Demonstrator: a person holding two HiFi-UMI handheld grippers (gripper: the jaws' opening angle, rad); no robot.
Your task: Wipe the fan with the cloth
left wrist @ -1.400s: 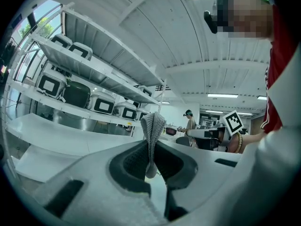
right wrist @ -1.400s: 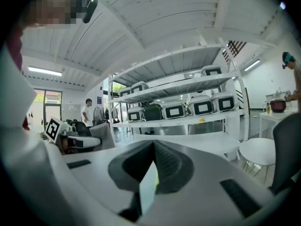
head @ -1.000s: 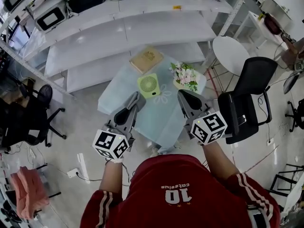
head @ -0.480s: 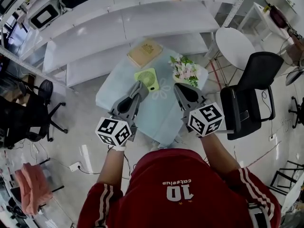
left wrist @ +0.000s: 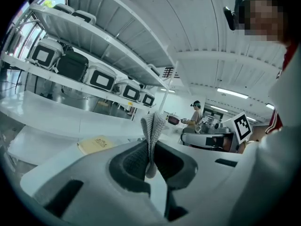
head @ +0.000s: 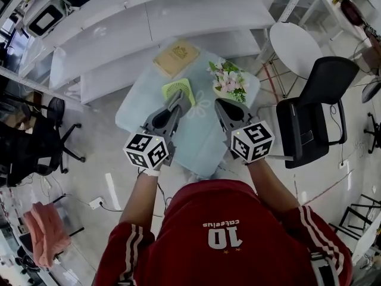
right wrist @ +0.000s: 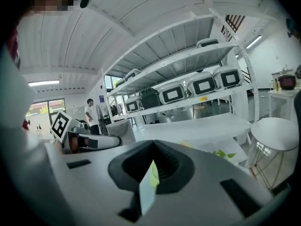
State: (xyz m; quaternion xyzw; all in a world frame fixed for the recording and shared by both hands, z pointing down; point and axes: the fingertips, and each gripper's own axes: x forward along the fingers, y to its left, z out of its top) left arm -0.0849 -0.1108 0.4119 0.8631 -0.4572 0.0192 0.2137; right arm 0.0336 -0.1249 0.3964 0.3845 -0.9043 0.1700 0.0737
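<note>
The head view is looking steeply down from high above the table (head: 138,105), with the shelves (head: 178,16) at twelve o'clock. Both gripper views are looking low and level at those shelves.

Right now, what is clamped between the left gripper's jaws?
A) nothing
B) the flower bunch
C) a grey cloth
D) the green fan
C: in the left gripper view, the left gripper has its jaws shut on a grey knitted cloth that sticks up between them, while the green fan sits untouched on the table.
</note>
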